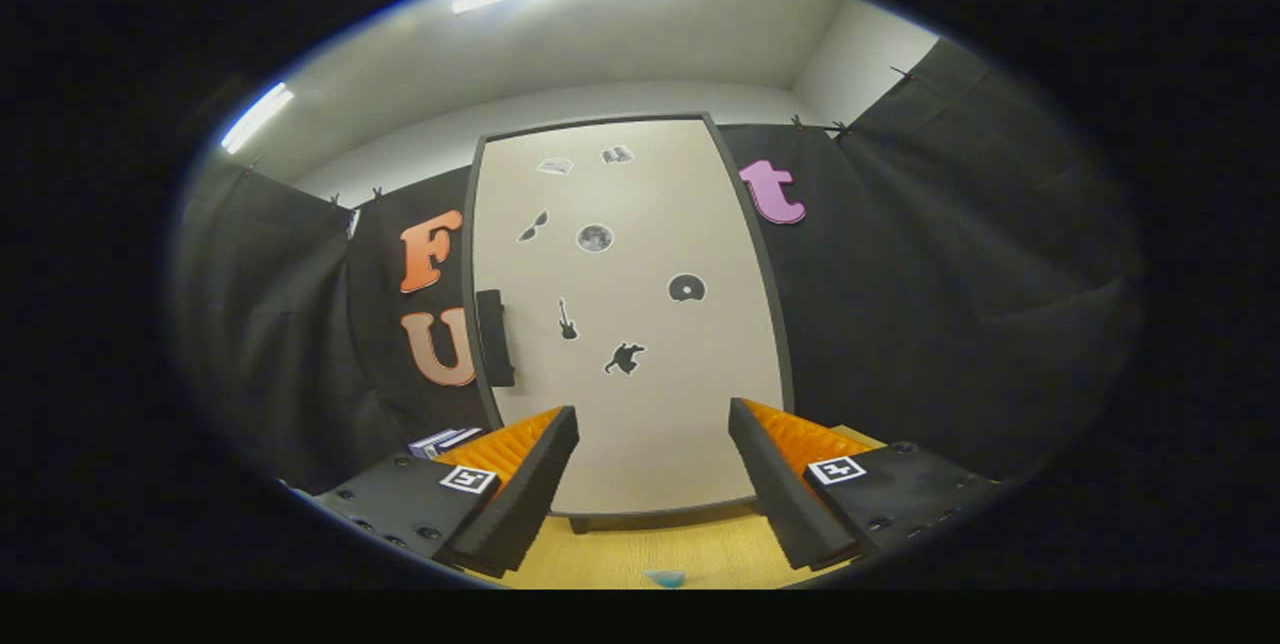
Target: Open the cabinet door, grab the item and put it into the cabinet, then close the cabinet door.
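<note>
Your gripper is spread wide, holding and touching nothing, above the wooden tabletop. Between the fingers, a small blue item lies on the wood. Just beyond them stands the cabinet, door shut, dark handle left, black stickers without legible writing. Books lie beside its left foot

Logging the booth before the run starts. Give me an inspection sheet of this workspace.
Surface: wooden table, mostly bare.
Job's things: cabinet upright beyond the fingers, door shut, handle on its left edge, stickers on the door; small blue item on the table between the fingers.
Clutter: books beside the cabinet's left foot.
Gripper: fingers open, holding nothing.
Cables: nothing seen.
Surroundings: black cloth wall, ceiling lights.
</note>
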